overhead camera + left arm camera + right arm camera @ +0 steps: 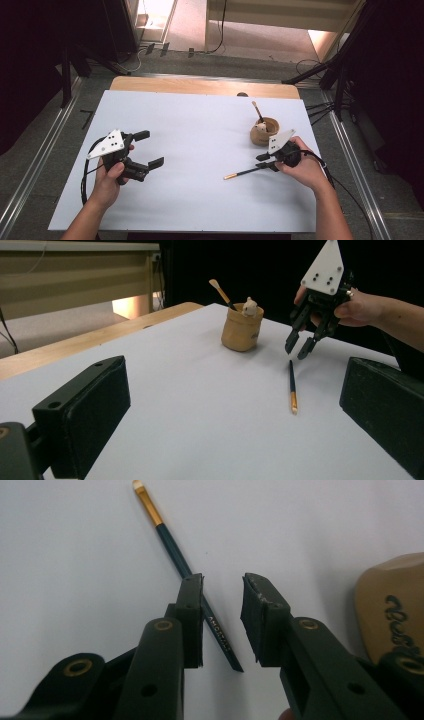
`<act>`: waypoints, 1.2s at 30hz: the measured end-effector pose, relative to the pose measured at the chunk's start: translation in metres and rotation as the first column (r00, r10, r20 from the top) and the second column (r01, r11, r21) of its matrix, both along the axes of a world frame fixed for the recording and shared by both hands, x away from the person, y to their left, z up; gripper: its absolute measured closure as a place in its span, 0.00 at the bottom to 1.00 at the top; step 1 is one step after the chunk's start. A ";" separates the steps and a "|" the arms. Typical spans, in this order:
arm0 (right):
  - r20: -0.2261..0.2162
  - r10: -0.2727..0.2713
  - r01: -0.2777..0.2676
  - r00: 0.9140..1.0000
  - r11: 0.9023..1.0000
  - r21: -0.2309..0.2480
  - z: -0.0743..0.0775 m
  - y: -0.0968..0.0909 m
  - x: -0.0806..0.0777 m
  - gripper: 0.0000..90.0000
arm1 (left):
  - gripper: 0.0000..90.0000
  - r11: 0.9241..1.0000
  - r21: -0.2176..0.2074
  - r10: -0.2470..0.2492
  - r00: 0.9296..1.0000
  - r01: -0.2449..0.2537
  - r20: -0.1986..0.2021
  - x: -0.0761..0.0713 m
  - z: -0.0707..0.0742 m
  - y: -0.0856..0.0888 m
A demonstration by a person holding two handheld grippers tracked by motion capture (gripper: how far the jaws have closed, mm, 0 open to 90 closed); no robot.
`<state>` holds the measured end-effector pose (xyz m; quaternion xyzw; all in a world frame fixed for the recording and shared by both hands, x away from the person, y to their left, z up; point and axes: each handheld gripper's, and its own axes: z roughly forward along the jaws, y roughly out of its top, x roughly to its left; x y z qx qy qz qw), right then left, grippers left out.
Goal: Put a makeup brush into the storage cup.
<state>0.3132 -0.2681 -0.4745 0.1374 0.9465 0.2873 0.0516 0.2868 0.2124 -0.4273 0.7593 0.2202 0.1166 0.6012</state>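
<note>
My right claw, jaws apart w/ nothing pinched yet, straddles the brush handle at frame center, lined up to grab it.

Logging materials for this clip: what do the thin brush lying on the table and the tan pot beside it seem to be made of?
The thin dark-handled brush looks like painted wood, glossy teal-black with pale printed lettering, a gold metal-looking ferrule and pale bristles. The tan round pot looks like wood or matte ceramic: dull, even tan with dark lettering; which one I cannot tell.
</note>
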 end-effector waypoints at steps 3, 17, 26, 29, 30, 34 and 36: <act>-0.021 0.034 -0.034 0.999 0.999 -0.023 -0.004 0.006 0.002 0.81 | 0.00 1.000 0.001 0.001 1.000 -0.001 0.000 0.000 0.000 0.000; -0.048 0.095 -0.100 0.994 0.987 -0.124 -0.009 0.026 0.003 0.81 | 0.00 1.000 0.002 -0.002 1.000 0.002 0.001 -0.001 0.000 0.000; -0.056 0.126 -0.133 0.990 0.978 -0.158 -0.010 0.034 0.004 0.83 | 0.00 1.000 -0.001 0.005 1.000 -0.005 -0.001 -0.003 0.000 0.002; -0.058 0.121 -0.130 0.991 0.973 -0.190 -0.008 0.037 0.003 0.83 | 0.00 1.000 0.000 0.005 1.000 -0.005 0.001 -0.003 0.000 0.002; -0.060 0.127 -0.136 0.990 0.971 -0.198 -0.008 0.039 0.003 0.84 | 0.00 1.000 0.000 0.006 1.000 -0.006 0.001 -0.003 0.000 0.002; -0.060 0.144 -0.154 0.988 0.963 -0.221 -0.008 0.045 0.003 0.84 | 0.00 1.000 -0.002 0.007 1.000 -0.007 0.001 -0.004 0.001 0.003; -0.061 0.140 -0.150 0.988 0.961 -0.232 -0.008 0.046 0.003 0.85 | 0.00 1.000 -0.003 0.007 1.000 -0.007 0.001 -0.004 0.001 0.003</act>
